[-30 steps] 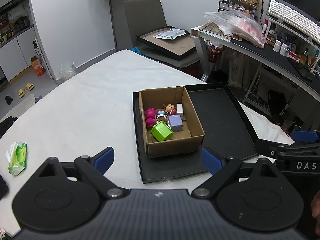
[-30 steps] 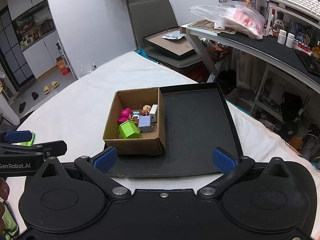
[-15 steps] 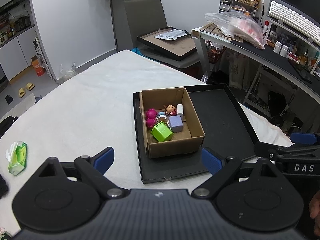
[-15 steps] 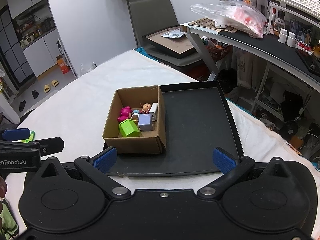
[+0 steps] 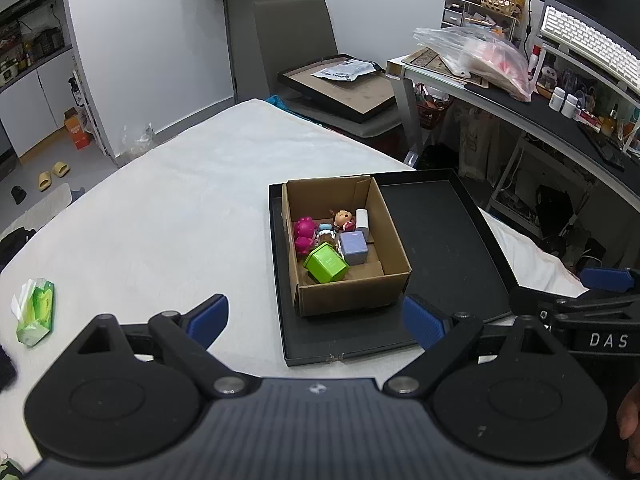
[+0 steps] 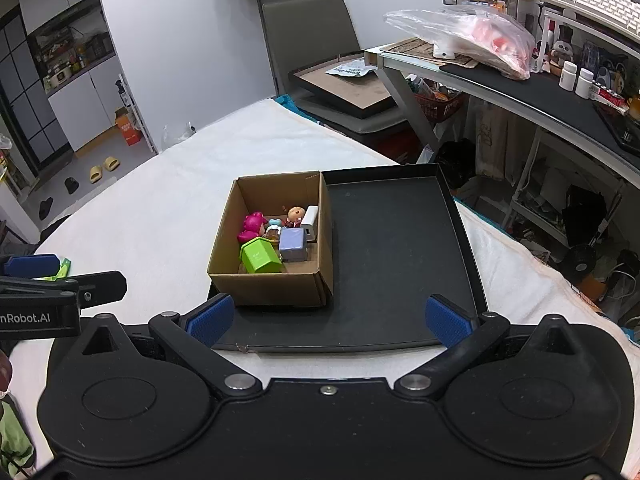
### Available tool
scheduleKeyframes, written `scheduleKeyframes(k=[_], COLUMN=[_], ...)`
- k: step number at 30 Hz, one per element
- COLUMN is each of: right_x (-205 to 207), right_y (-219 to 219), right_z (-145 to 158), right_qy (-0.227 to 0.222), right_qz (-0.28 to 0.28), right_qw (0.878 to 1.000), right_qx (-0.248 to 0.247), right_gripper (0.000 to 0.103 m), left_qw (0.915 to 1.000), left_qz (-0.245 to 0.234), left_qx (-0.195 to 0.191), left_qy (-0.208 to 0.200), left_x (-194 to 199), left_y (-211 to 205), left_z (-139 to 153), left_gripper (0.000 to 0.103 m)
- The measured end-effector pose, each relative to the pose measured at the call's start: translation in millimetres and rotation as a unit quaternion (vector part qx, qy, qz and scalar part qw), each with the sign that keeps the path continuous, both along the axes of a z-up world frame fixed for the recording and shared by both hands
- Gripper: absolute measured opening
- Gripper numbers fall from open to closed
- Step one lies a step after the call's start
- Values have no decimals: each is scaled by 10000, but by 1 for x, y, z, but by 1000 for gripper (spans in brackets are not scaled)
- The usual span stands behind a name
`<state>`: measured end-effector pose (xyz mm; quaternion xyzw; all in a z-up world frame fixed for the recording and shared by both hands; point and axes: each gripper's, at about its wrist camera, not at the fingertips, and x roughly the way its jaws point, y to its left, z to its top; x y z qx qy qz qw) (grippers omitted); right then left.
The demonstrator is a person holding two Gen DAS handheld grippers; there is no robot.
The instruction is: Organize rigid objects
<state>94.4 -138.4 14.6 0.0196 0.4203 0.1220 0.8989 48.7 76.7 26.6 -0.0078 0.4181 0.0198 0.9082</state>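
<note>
left tool [image 5: 316,318]: fingers spread apart, empty, hovering before the desk's [image 5: 172,216] near edge | right tool [image 6: 326,320]: spread apart, empty | cardboard box [image 6: 276,286] of toys: left end of black tray [image 6: 400,248], ahead of both tools, untouched | green block [image 5: 326,262] beside lilac block [image 5: 354,247] inside box

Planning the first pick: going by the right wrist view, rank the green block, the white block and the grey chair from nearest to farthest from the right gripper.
1. green block: front left in the cardboard box, closest to the right gripper.
2. white block: deeper in the box, against its right wall.
3. grey chair: beyond the table, by the wall.
</note>
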Motion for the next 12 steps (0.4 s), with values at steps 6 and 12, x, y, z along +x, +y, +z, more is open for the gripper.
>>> scheduleKeyframes(k=[6, 12], right_x=[0, 0], right_y=[-1, 1], right_z=[0, -2], right_qy=[-20, 9], right_qz=[-3, 8], right_qw=[10000, 10000], right_qx=[-11, -33], right_gripper=[103, 103], left_qw=[10000, 9999], left_qz=[57, -28], left_qx=[47, 75], left_qy=[34, -85], left_x=[0, -3], left_y=[0, -4], left_z=[-1, 3], left_gripper=[93, 93])
